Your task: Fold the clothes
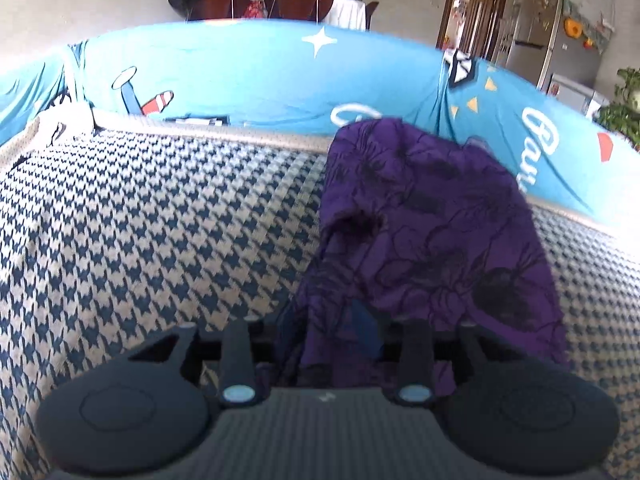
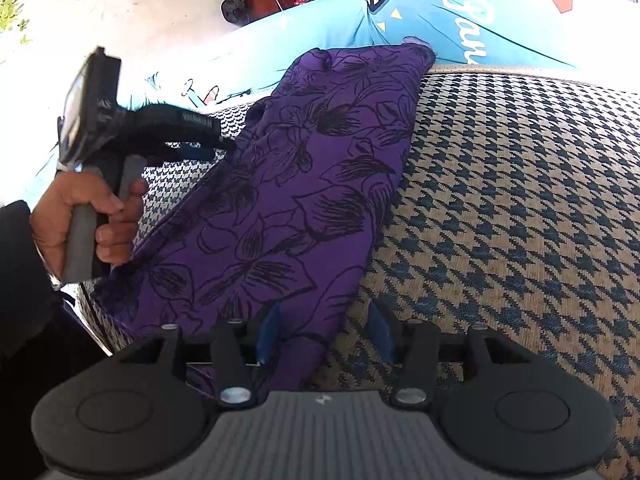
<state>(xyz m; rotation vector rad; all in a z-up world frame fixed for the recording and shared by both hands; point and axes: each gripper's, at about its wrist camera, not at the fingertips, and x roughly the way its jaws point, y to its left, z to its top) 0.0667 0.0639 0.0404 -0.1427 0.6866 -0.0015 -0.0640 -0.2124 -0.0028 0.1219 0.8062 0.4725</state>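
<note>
right hand-held gripper (image 2: 324, 336) part-open, astride purple garment (image 2: 304, 184) edge

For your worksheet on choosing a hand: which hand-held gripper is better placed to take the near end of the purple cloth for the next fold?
Probably the right hand-held gripper: its open jaws straddle the near corner of the purple cloth. The left hand-held gripper sits at the cloth's far side edge.

Both grippers angled downward, jaws apart.
Left gripper (image 2: 218, 146) held in the person's left hand (image 2: 80, 216); right gripper (image 2: 324, 334) jaws stand parted.
</note>
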